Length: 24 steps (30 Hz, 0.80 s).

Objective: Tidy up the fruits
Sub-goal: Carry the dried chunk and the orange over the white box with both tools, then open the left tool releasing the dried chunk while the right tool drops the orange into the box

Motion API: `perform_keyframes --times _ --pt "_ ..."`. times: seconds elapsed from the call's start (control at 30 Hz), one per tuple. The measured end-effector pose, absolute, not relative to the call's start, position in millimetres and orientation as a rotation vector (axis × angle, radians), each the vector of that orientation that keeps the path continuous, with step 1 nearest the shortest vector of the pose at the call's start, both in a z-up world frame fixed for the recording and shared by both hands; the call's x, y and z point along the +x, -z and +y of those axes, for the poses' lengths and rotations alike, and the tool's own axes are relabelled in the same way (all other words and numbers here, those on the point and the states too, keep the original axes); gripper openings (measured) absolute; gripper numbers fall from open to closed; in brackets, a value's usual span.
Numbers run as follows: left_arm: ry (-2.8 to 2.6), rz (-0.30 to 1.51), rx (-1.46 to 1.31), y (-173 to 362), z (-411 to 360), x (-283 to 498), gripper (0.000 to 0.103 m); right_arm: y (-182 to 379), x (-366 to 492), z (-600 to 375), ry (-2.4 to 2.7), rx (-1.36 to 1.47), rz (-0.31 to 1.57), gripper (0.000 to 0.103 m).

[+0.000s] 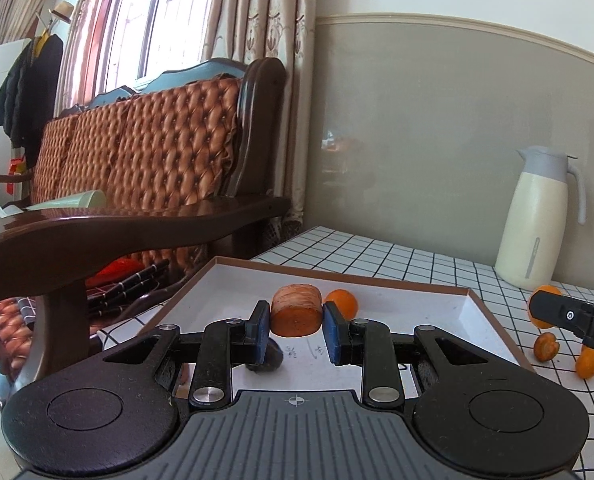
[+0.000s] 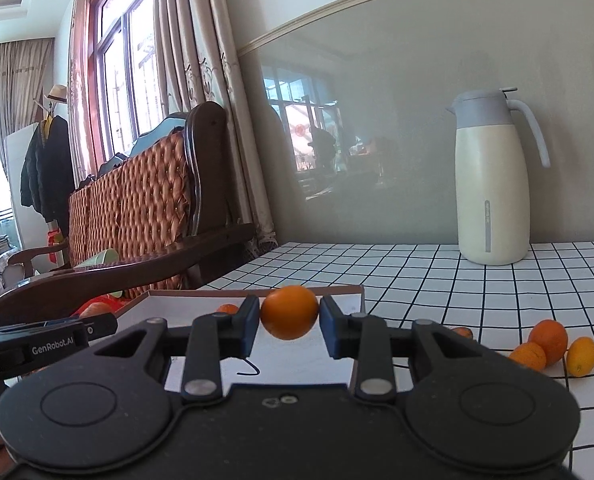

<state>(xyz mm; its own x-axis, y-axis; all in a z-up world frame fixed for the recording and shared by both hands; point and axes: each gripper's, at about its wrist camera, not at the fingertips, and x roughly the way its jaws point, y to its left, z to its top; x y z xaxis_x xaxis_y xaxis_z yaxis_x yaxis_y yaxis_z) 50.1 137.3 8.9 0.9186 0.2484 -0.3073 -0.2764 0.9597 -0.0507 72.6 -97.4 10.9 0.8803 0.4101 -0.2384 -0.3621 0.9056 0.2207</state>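
Over the checked tablecloth (image 2: 417, 276), left gripper (image 1: 295, 326) clenches a carrot chunk (image 1: 297, 312) — right gripper (image 2: 290, 322) clenches an orange (image 2: 289, 312).

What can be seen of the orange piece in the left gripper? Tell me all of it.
The carrot chunk is a short, stubby cylinder, orange with a rough, ringed skin and a flat cut face toward the camera. It lies on its side, clamped at both flanks between the left gripper blue pads, above the white tray, with a small orange behind it.

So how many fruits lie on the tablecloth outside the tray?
4: clustered right, large orange, small orange, yellower fruit; fourth fruit peeks behind the right gripper. Others may be hidden.
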Motion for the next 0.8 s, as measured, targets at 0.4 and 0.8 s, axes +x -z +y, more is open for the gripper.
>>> perform_keyframes --times 0.4,0.8 --pt "-0.340 0.366 -0.098 8 164 62 0.029 -1 91 -80 -0.408 0.185 0.337 0.025" --pt "-0.343 0.401 -0.110 16 170 73 0.029 3 101 -72 -0.393 0.179 0.372 0.025"
